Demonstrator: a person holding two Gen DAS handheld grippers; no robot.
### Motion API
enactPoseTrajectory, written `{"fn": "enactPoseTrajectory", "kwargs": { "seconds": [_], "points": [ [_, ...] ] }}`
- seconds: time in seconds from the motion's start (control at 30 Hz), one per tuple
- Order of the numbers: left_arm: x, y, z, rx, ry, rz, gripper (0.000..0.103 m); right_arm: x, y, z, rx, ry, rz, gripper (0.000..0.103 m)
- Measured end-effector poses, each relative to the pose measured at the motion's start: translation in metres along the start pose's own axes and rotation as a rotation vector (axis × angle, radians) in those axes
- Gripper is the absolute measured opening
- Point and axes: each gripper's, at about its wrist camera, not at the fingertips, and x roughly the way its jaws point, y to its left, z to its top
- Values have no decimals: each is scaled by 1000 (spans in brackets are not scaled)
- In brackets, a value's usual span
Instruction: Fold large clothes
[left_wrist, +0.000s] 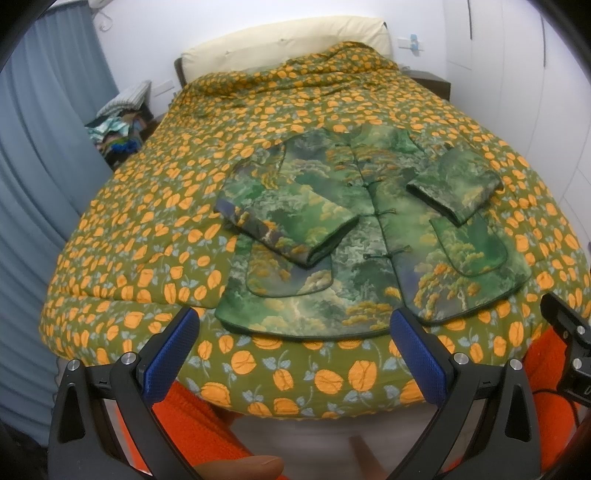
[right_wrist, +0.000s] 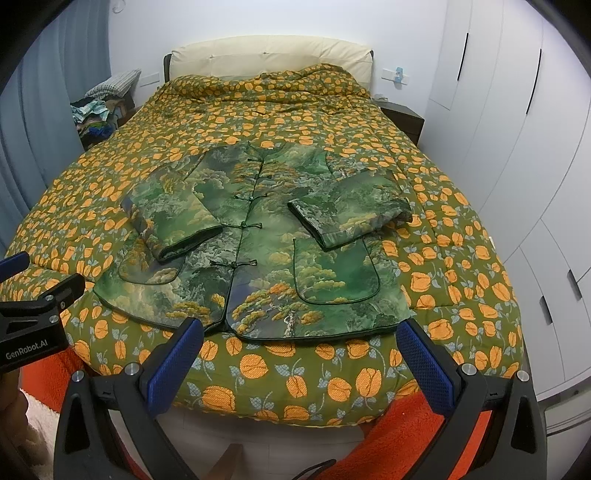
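Note:
A green landscape-print jacket (left_wrist: 365, 236) with knot buttons lies flat, front up, on the bed near its foot, and shows in the right wrist view (right_wrist: 258, 258) too. Both sleeves are folded in across the body: the left sleeve (left_wrist: 284, 218) and the right sleeve (left_wrist: 454, 184). My left gripper (left_wrist: 295, 325) is open and empty, held just short of the jacket's hem. My right gripper (right_wrist: 301, 332) is open and empty, also just short of the hem. The right gripper's body shows at the right edge of the left wrist view (left_wrist: 569, 332).
The bed carries an olive quilt with orange flowers (right_wrist: 461, 258). A cream headboard (right_wrist: 269, 51) stands at the far end. A pile of clothes (right_wrist: 99, 110) sits left of the bed, a dark nightstand (right_wrist: 404, 118) and white wardrobes (right_wrist: 517, 147) to the right. Blue curtains (left_wrist: 37, 184) hang left.

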Motion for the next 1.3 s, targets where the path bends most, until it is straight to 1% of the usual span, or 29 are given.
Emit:
{"fn": "enactPoseTrajectory", "kwargs": {
  "seconds": [0.73, 1.1, 1.17, 1.23, 1.3],
  "points": [
    [0, -2, -2, 1, -1, -1, 103, 1, 1, -1, -5, -10, 6, 103],
    [8, -3, -4, -10, 23, -9, 103, 0, -1, 0, 2, -24, 26, 103],
    [13, 3, -2, -21, 33, -24, 103, 1, -4, 0, 9, -24, 42, 103],
    [21, 13, -1, -45, 43, -42, 103, 2, -8, 1, 30, -28, 76, 103],
    [35, 32, 1, -76, 50, -74, 103, 1, -17, 3, 53, -49, 119, 103]
  ]
}}
